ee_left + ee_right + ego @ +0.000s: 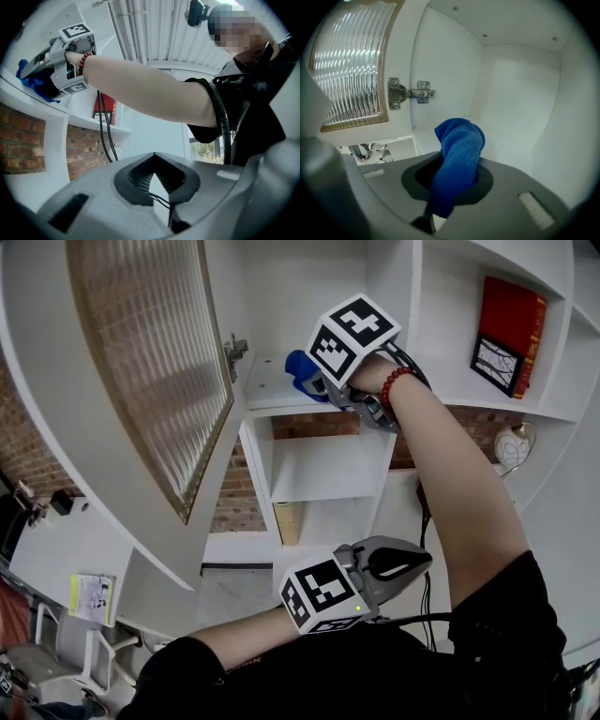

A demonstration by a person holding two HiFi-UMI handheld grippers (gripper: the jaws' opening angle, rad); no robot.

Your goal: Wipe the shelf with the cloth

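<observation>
The right tongs [314, 382] reach up into an upper compartment of the white shelf [265, 395] and are clamped on the blue cloth [459, 150]. The cloth bulges out past their tips, on or just above the shelf board; contact cannot be told. Beside it, a ribbed-glass cabinet door [150, 352] stands swung open on its metal hinge [410, 93]. The left tongs [152, 173] are held low near the person's chest, their tips together with nothing between them. A red book [511, 329] stands in a compartment to the right.
</observation>
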